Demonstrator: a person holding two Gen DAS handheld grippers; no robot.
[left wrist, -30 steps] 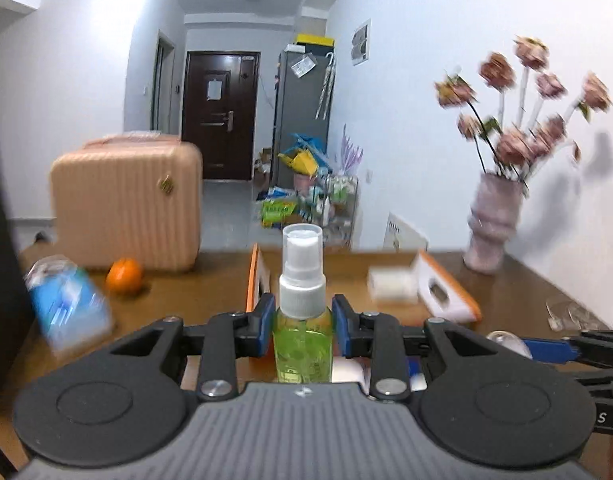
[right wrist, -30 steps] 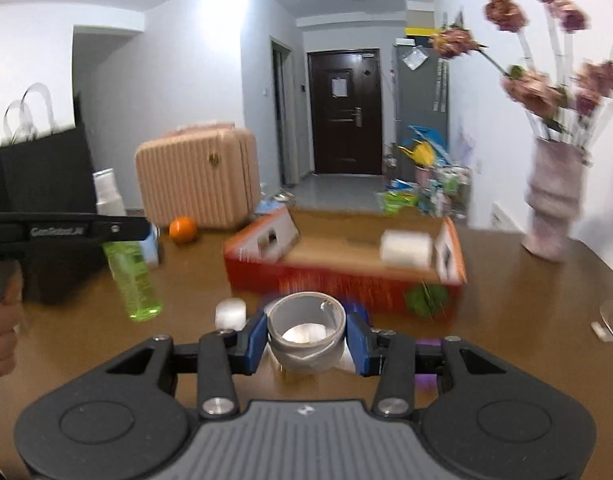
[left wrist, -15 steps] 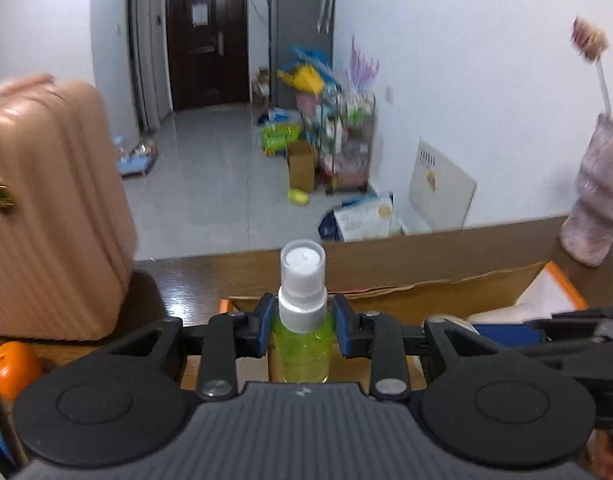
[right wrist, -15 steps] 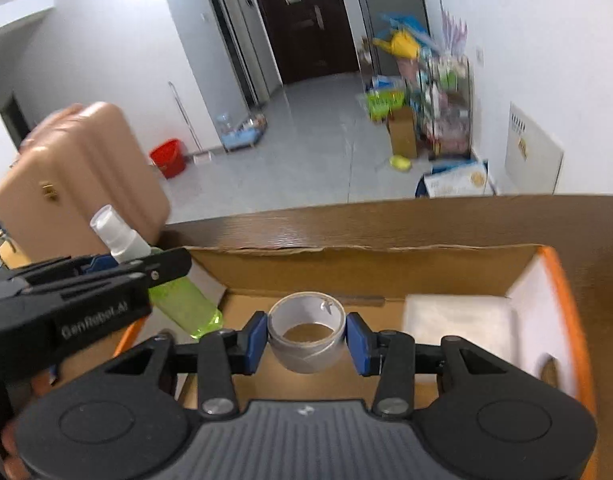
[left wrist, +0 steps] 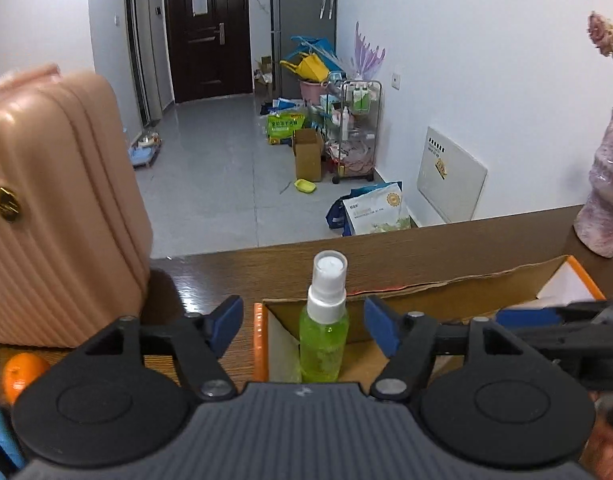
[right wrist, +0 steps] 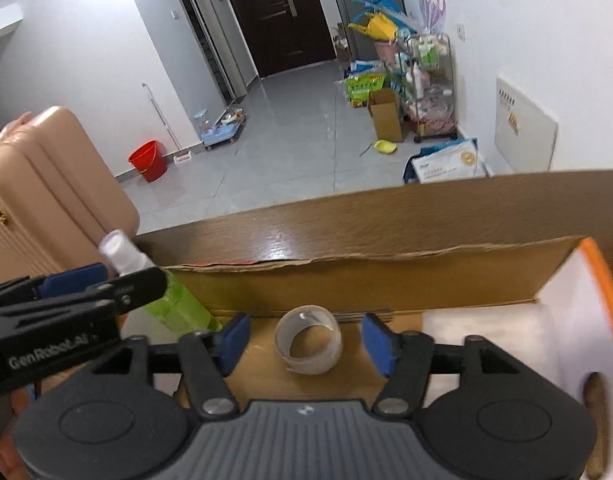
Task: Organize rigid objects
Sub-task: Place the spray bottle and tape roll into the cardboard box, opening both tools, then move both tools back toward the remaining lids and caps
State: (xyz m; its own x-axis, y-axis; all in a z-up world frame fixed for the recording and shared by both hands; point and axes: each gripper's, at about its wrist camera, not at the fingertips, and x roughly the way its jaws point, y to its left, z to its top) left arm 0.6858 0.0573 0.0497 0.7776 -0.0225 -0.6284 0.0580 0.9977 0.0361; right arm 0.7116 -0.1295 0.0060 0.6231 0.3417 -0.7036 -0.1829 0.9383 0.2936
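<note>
Item one: my left gripper (left wrist: 304,326), jaws just spread apart, pads clear of the green spray bottle (left wrist: 324,320) standing upright between them in the left end of the cardboard box (right wrist: 386,276). Item two: my right gripper (right wrist: 306,340), jaws likewise just opened, nothing gripped; the clear tape roll (right wrist: 309,339) sits free on the box floor between the pads. Item three: white tissue pack (right wrist: 486,344) at the box's right end. Item four: pink suitcase (left wrist: 54,208) and orange (left wrist: 22,372) on the wooden table (right wrist: 346,220), left of the box.
</note>
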